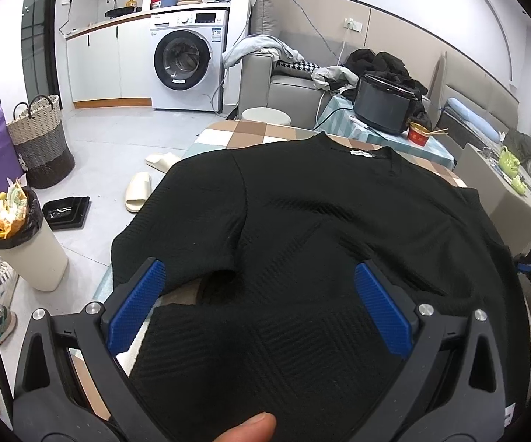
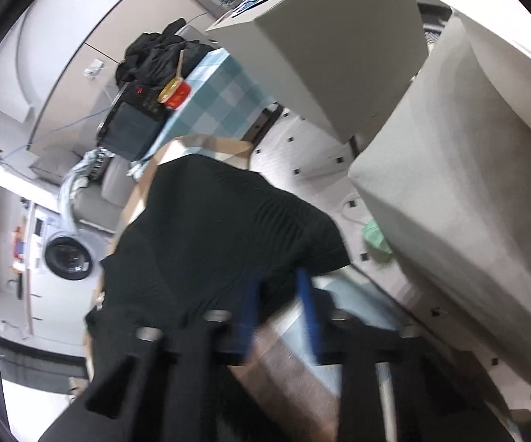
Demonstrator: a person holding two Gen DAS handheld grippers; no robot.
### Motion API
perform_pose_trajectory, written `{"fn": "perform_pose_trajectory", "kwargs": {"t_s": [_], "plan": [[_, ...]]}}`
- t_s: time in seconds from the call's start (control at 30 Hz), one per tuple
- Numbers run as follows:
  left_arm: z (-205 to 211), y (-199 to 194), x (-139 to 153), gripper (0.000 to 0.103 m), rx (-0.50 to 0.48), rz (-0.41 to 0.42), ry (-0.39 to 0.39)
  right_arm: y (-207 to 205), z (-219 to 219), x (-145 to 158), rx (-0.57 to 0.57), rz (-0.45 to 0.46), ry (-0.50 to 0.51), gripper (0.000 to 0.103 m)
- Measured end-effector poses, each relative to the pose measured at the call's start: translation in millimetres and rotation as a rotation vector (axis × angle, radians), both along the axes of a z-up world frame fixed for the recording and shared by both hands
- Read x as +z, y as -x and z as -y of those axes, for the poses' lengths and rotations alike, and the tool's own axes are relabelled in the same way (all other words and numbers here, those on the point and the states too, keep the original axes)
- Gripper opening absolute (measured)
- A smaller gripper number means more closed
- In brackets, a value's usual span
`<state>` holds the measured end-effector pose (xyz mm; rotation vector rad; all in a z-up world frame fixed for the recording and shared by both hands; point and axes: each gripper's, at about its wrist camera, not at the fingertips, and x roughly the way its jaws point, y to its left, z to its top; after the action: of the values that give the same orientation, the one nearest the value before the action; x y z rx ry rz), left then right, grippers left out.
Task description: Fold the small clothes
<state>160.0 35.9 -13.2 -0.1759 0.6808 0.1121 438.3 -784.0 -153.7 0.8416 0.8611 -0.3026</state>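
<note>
You're barely started here, I'd say. The black top (image 1: pixel 320 221) lies spread flat on the checkered worktop (image 1: pixel 250 132), collar at the far end, one sleeve flopped near your left gripper (image 1: pixel 259 291), whose fingers (image 1: pixel 136 305) are spread wide over the near hem, pinching nothing. Your right gripper (image 2: pixel 278 302) is blurred, fingers nearly pressed together at the shirt's edge; can't tell whether cloth is caught. No fold shows yet, so everything's left.

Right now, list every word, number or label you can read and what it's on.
Nothing reads clearly.
Washing machine badge, stickers, panel: too small.
Red cup yellow characters: blurred.
Cooker red digits: blurred.
Black shirt white neck label: too small.
</note>
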Motion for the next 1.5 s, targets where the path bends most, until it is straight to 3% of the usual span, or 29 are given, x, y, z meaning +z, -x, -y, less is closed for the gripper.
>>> {"fn": "perform_pose_trajectory", "kwargs": {"t_s": [0.2,0.33,0.4,0.5,0.6,0.7,0.77,0.9,0.97,1.07,1.2,1.4,1.43,1.5], "plan": [[-2,5,-4,0.102,-0.009,-0.003,-0.004,3,-16,37,0.057,0.104,0.167,0.006],[-6,6,-1,0.102,-0.007,0.002,0.011,-9,-44,80,0.164,0.277,0.262,0.005],[-7,8,1,0.102,-0.009,0.013,0.013,-14,-68,99,0.274,0.376,0.292,0.005],[-9,12,4,0.102,-0.003,0.018,0.006,-14,-128,113,0.633,0.509,0.339,0.005],[-11,17,6,0.102,0.003,0.027,0.008,-5,-185,92,1.002,0.429,0.362,0.005],[-12,19,4,0.102,0.005,0.018,0.012,-3,-210,58,1.129,0.235,0.406,0.005],[-11,19,2,0.102,0.002,0.01,0.011,-4,-209,47,1.116,0.166,0.426,0.012],[-9,18,0,0.102,0.0,-0.004,0.005,0,-190,48,1.05,0.137,0.454,0.027],[-8,17,0,0.102,0.0,-0.001,0.008,3,-175,52,0.98,0.114,0.495,0.042],[-7,16,0,0.102,-0.002,-0.002,0.01,15,-162,49,0.945,0.073,0.564,0.058],[-3,11,0,0.102,-0.015,-0.012,0.007,21,-156,25,0.95,0.013,0.552,0.06],[-3,9,0,0.102,-0.001,-0.02,0.013,5,-156,21,0.886,0.065,0.545,0.058],[-6,9,0,0.102,0.012,-0.026,0.014,0,-164,19,0.898,0.067,0.565,0.056],[-15,9,-3,0.102,0.044,-0.041,0.023,-5,-171,19,0.903,0.064,0.582,0.036]]}}
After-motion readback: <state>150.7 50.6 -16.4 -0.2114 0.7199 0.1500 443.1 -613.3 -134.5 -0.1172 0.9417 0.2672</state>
